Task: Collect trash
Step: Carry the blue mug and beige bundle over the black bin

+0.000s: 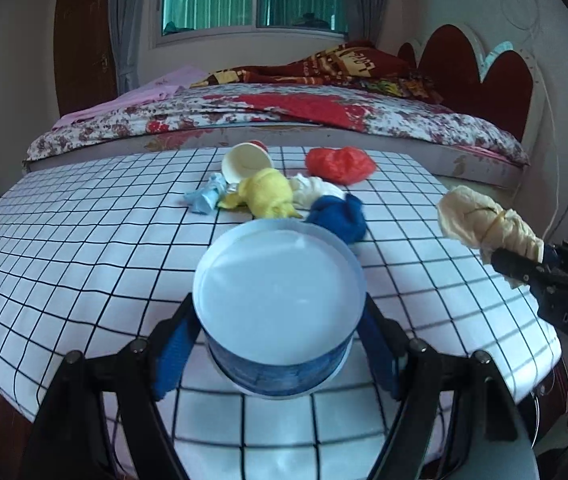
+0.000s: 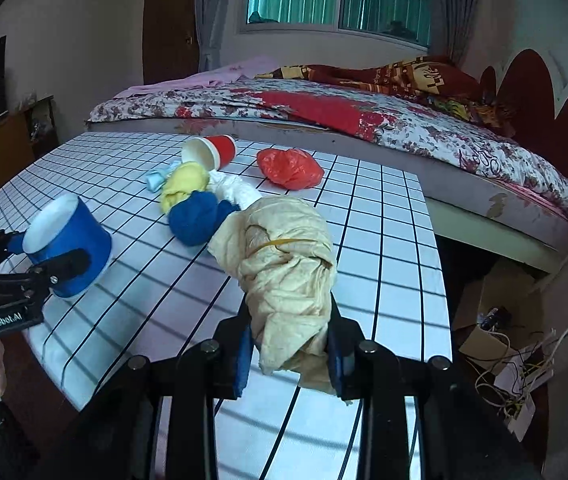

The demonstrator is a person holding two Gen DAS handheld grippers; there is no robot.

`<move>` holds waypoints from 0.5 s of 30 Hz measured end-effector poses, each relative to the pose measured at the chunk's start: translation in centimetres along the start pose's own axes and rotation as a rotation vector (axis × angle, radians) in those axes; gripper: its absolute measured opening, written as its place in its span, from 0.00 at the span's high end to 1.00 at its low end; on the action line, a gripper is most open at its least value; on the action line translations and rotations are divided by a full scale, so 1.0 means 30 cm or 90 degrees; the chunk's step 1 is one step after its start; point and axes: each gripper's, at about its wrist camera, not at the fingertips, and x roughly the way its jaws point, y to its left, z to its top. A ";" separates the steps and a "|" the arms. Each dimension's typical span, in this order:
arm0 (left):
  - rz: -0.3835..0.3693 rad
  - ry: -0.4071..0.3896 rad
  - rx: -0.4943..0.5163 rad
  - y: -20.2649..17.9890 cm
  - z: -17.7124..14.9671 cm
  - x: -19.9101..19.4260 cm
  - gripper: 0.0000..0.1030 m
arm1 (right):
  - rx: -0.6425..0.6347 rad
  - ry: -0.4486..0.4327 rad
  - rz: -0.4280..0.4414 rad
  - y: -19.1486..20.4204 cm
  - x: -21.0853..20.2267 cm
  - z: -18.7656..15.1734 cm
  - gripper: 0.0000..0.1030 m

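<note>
My left gripper (image 1: 279, 344) is shut on a blue paper cup (image 1: 279, 304) with a white inside, held tilted above the checked table (image 1: 83, 240); the cup also shows in the right wrist view (image 2: 69, 244). My right gripper (image 2: 290, 344) is shut on a beige cloth bundle (image 2: 284, 264) tied with a rubber band, held above the table's right side; the bundle also shows in the left wrist view (image 1: 484, 228). On the table lie a blue wad (image 1: 340, 216), a yellow wad (image 1: 267, 194), a white wad (image 1: 312, 188), a light blue scrap (image 1: 205, 196), a red plastic bag (image 1: 340, 164) and a tipped red cup (image 1: 245, 162).
A bed (image 1: 284, 116) with a floral quilt stands right behind the table. A red headboard (image 1: 484, 76) is at the right. To the table's right, on the floor, lie a cardboard box (image 2: 500, 300) and tangled cables (image 2: 516, 380). A wooden cabinet (image 2: 11, 136) stands at the left.
</note>
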 end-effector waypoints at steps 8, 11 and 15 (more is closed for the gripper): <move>-0.016 -0.027 0.030 -0.082 -0.029 -0.116 0.26 | 0.024 -0.023 0.002 0.000 -0.140 -0.050 0.69; -0.023 -0.039 0.047 -0.119 -0.043 -0.164 0.26 | 0.039 -0.032 0.006 -0.008 -0.190 -0.074 0.69; -0.035 -0.053 0.064 -0.166 -0.060 -0.215 0.26 | 0.072 -0.049 0.004 -0.042 -0.275 -0.123 0.69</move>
